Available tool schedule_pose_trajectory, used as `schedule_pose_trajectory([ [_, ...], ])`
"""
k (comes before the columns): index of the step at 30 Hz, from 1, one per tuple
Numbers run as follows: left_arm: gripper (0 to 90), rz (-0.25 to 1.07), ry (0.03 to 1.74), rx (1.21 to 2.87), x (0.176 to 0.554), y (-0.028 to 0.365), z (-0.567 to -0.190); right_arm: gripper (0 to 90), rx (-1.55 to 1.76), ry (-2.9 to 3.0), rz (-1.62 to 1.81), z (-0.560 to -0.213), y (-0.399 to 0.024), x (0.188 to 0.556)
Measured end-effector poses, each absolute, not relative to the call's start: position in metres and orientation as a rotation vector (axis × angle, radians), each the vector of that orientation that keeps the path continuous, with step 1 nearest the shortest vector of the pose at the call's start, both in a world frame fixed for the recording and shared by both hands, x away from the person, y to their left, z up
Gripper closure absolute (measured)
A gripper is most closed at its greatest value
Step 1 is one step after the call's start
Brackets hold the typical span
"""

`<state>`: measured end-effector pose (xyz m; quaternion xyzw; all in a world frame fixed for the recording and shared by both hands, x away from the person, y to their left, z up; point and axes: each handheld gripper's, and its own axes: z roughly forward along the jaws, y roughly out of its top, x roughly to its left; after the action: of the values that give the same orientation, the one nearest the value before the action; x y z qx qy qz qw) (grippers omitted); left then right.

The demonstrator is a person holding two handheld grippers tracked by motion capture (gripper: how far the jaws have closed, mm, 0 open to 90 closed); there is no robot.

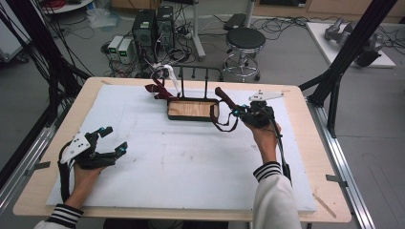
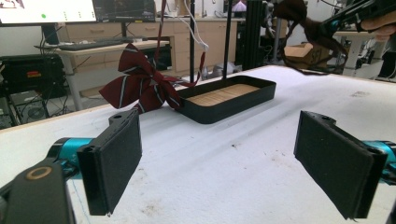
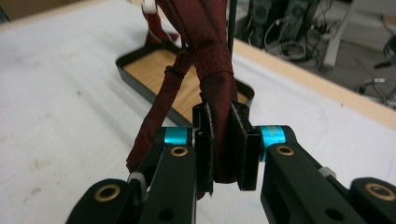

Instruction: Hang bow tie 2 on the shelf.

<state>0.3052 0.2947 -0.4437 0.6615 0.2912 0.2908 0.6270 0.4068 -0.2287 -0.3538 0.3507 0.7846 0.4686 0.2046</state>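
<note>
You are gripping a dark red bow tie (image 3: 212, 60) in your right gripper (image 1: 240, 113) at the tray's (image 1: 191, 116) three o'clock edge, placement pending; your left gripper (image 1: 109, 142) is waiting open

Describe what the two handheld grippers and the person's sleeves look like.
Both grippers, the left gripper and the right gripper, are black with two flat jaws faced in dark pads, turquoise collars and brass-coloured rivets. Each carries a pale grey three-cornered plate and trails a black cable. The sleeves are white with black-and-white striped cuffs.
</note>
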Motion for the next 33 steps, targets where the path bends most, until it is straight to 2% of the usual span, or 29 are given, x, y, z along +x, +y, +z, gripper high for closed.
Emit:
schedule_pose_trajectory([
  [9, 15.5, 0.665, 0.664, 1.517, 0.305, 0.294, -0.444, 81.3, 0.918, 2.06, 1.428, -0.335, -0.23, 0.404],
  [21, 15.5, 0.664, 0.662, 1.513, 0.305, 0.295, -0.444, 81.3, 0.889, 2.011, 1.441, -0.313, -0.213, 0.419],
  [33, 15.6, 0.667, 0.665, 1.5, 0.305, 0.297, -0.444, 81.3, 0.934, 1.969, 1.42, -0.311, -0.206, 0.433],
])
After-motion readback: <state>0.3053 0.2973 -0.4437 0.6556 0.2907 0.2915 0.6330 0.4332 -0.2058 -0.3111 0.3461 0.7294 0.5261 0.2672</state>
